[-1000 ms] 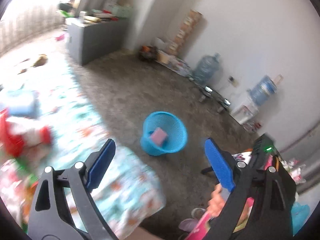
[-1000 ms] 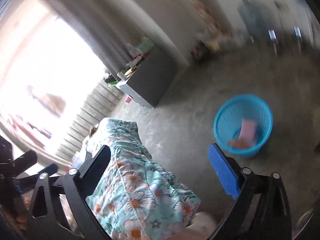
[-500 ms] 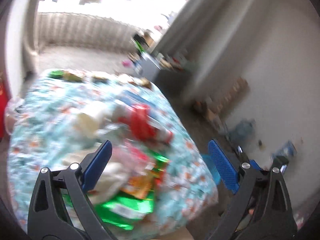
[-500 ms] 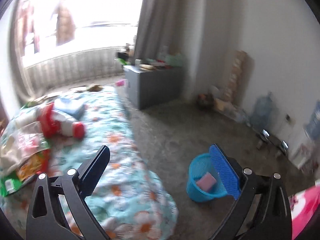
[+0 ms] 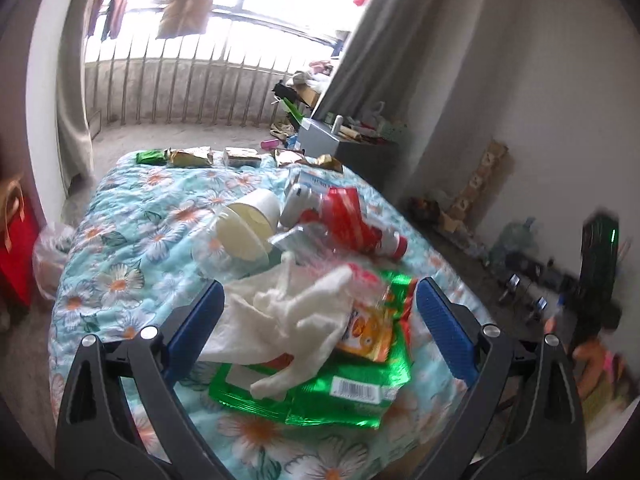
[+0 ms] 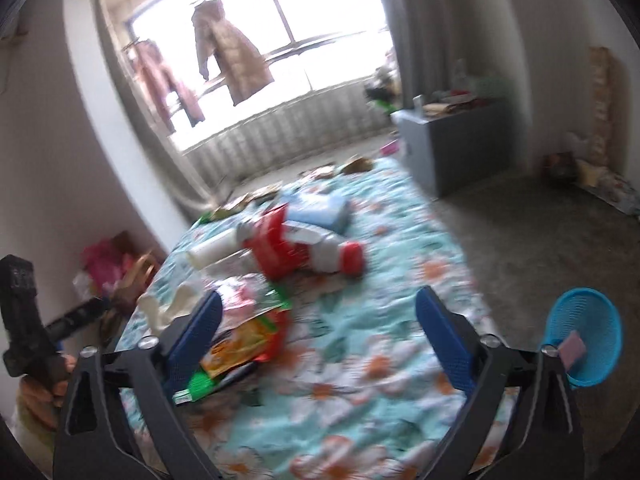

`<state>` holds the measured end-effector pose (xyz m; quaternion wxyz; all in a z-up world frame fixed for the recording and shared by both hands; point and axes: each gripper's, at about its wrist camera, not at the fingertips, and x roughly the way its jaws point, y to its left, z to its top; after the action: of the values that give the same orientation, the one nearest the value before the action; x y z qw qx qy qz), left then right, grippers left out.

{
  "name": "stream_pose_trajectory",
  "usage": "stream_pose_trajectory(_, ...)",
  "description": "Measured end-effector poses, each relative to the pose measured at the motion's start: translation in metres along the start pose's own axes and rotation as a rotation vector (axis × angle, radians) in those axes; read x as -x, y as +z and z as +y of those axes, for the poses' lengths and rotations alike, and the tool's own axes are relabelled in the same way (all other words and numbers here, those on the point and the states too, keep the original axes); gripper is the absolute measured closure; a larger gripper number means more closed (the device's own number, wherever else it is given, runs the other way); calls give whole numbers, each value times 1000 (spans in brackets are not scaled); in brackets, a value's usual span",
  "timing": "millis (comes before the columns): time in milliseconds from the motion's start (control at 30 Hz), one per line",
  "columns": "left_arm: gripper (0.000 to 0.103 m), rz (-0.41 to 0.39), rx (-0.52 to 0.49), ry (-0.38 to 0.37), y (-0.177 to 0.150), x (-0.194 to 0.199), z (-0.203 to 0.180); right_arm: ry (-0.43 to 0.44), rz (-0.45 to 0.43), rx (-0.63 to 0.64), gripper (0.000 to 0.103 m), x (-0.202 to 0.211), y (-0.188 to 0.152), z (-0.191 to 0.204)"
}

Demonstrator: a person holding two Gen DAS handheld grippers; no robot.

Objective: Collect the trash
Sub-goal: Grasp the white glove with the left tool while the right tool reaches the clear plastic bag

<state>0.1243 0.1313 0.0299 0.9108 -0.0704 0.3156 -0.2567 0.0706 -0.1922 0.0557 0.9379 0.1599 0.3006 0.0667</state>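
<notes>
Over the floral quilted bed (image 5: 120, 248), left tongs (image 5: 320, 312) gape empty above crumpled white tissue (image 5: 280, 316); right tongs (image 6: 318, 316), just narrowing, empty; next, seemingly: descend, clamp.

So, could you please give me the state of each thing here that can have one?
left gripper: open, empty, above the white tissue
right gripper: open, empty, jaws just closing slightly
paper cup: lying on its side
red-capped bottle: lying down, cap on
green wrapper: flat, under the tissue
blue basket: upright, pink item inside
</notes>
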Motion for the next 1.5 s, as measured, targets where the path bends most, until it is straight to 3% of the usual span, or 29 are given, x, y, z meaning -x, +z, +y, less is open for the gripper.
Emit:
stream_pose_trajectory(133,12,31,-78,66,-12,-19,-5,63,68,94,27,-35,-5,25)
stream_pose_trajectory(200,24,49,-120,103,-16,-31,-5,101,103,151,30,-54,-9,39)
stream_pose_trajectory(267,29,71,-135,122,-18,-41,-3,117,137,199,32,-71,-13,51)
stream_pose_trajectory(467,45,139,-91,107,-22,-67,13,103,194,363,34,-102,-31,81)
stream_pose_trajectory(667,60,179,-26,108,-24,-80,29,97,197,423,35,-114,-35,88)
stream_pose_trajectory(833,70,185,7,96,-24,-82,33,80,209,487,47,-126,-40,97)
stream_pose_trajectory(1067,81,175,10,90,-24,-79,29,88,227,476,69,-131,-45,96)
stream_pose_trajectory(1200,88,166,16,82,-23,-76,29,81,232,471,93,-130,-49,95)
stream_pose_trajectory(1500,93,125,18,87,-20,-65,29,134,176,383,98,-108,-39,88)
